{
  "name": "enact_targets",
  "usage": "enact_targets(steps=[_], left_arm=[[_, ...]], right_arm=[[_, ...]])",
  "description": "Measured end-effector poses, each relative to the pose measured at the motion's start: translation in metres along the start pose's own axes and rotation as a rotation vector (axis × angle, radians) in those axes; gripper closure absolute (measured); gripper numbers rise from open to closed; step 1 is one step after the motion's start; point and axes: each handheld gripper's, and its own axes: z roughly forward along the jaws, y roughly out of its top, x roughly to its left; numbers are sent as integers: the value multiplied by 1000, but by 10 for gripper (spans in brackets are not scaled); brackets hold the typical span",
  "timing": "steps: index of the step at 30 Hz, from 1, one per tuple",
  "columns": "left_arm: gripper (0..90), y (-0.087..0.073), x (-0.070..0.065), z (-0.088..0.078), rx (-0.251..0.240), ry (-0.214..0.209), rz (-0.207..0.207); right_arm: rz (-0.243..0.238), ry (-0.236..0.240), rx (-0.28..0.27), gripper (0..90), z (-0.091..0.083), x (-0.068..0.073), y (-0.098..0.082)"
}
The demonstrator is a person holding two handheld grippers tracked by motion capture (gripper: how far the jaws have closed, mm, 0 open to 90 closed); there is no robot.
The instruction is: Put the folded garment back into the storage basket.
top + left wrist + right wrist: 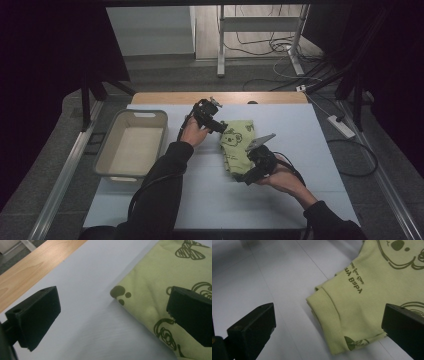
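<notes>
Clearly soft and light: a folded pale-green cotton garment printed with a dark koala and butterflies (238, 145), lying flat near the middle of the pale grey mat covering the wooden table (200, 200). Likely to sag and unfold if lifted from one point, so probably best pinched through all layers at the thick folded edges. Near end marked by a ribbed hem or cuff (329, 322) doubled over at the corner (a firm, grippy place for a bite, judging by its thickness); far corner carrying a dark paw print (121, 293) just beside the bare mat. Not fragile, not slippery by the look of the knit. Left hand-held black gripper (220, 126) spread wide at the far corner, one jaw over the mat and one over the cloth, nothing clamped. Right hand-held black gripper (240, 177) likewise wide apart, straddling the hemmed near corner, holding nothing. Off to the left, well apart from the garment, an empty beige rectangular plastic basin (114, 150).
</notes>
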Motion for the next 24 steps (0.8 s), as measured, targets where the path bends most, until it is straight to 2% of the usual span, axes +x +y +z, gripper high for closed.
enact_targets(steps=[2,8,17,24], left_arm=[[0,0,0,3,15,12,17],[0,0,-1,11,33,13,22],[0,-4,-1,23,65,13,2],[6,-6,-3,28,89,3,-14]], right_arm=[[-11,-4,7,0,2,0,0],[-33,8,34,0,10,-1,-1],[-74,-4,111,6,26,-4,-6],[-112,-19,148,22,31,-4,-9]])
